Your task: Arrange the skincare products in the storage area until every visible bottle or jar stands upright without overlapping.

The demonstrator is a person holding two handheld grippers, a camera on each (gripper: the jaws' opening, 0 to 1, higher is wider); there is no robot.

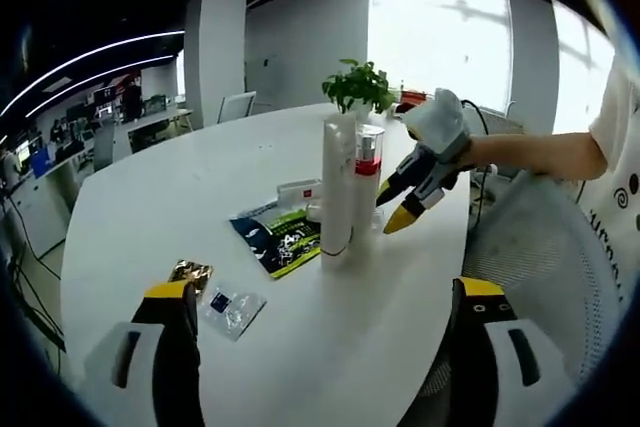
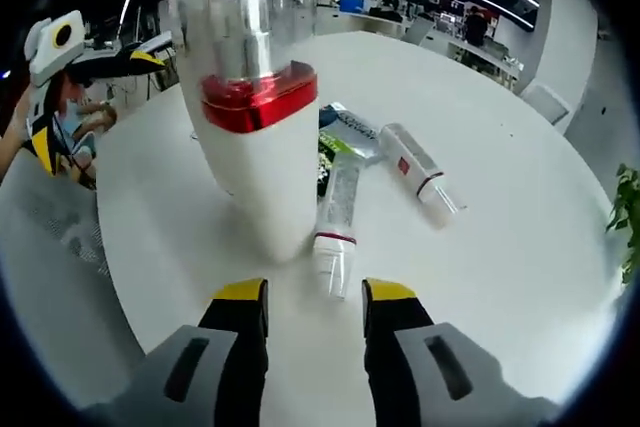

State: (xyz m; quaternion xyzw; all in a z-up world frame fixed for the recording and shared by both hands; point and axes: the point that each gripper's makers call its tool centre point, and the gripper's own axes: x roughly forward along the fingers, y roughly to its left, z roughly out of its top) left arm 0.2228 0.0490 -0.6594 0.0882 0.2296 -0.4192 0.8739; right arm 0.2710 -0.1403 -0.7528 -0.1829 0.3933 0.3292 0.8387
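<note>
A big round white table (image 2: 520, 247) is seen ahead of both grippers. Two tall bottles are standing side by side on it: a plain white bottle (image 1: 338, 187) and a bottle with a red band (image 2: 258, 107) under a clear cap. This second bottle is just ahead of the right gripper (image 2: 315, 297) and a little to its left. Its top could be bumped if the right gripper is swung sideways, and then both bottles could be tipped, because they are tall and thin. Two small tubes are still lying flat: a clear tube (image 2: 335, 222) right in front of the right gripper's jaws, and a white tube (image 2: 420, 175) farther off to its right. A dark packet (image 1: 278, 239) is lying by the bottles. The right gripper's jaws are spread with nothing between them. The left gripper (image 1: 325, 299) is held well back, jaws wide apart, with a small clear packet (image 1: 232, 309) near its left jaw.
</note>
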